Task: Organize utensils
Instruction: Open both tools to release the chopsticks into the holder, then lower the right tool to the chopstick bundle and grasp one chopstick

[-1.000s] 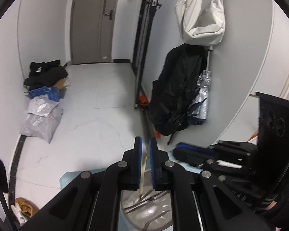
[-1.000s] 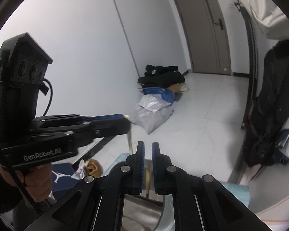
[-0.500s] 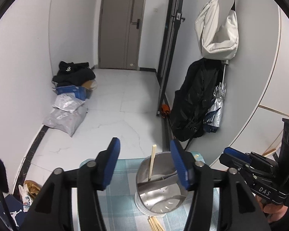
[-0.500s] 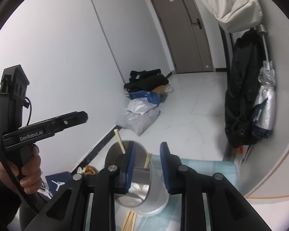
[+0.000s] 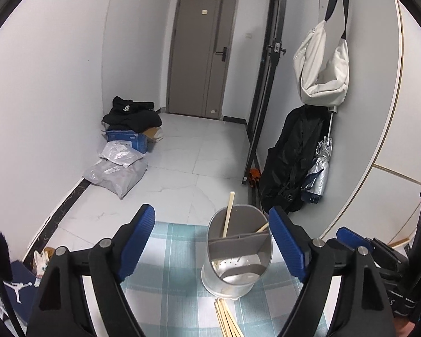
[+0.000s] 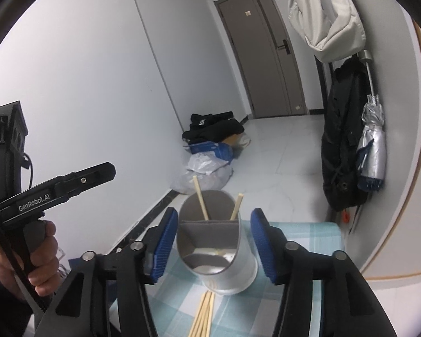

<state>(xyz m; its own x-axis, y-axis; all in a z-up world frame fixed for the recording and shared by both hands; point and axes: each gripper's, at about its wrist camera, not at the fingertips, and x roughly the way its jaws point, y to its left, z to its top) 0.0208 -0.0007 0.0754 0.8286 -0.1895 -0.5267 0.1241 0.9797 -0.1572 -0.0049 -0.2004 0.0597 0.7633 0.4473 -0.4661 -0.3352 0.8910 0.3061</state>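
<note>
Metal holder: a round grey utensil holder [image 5: 240,252] stands low and centre-right in the left wrist view, on a blue-and-white checked cloth [image 5: 168,280] over the surface; a divider splits its inside.
Chopsticks stored: two wooden chopsticks [image 6: 200,200] stand tilted in the far compartment, their tops above the rim, one leaning left and one right in the right wrist view.
Chopsticks loose: a bundle of loose chopsticks [image 6: 203,313] lies on the cloth just in front of the holder, at the bottom centre of both views.
Left tool: the left tool [image 5: 212,248] has its blue pads wide apart and still opening; nothing is between them, and the holder only shows through the gap beyond.
Right tool: the right tool [image 6: 210,247] is also opening, narrower than the left, and grips nothing; the holder is seen between its pads without touching them.
Step in hand: apparently a release, each tool letting go after a chopstick was placed in the holder.
Next move: probably down toward the loose bundle, each tool needing to single out one thin stick and close on it near its middle.
</note>
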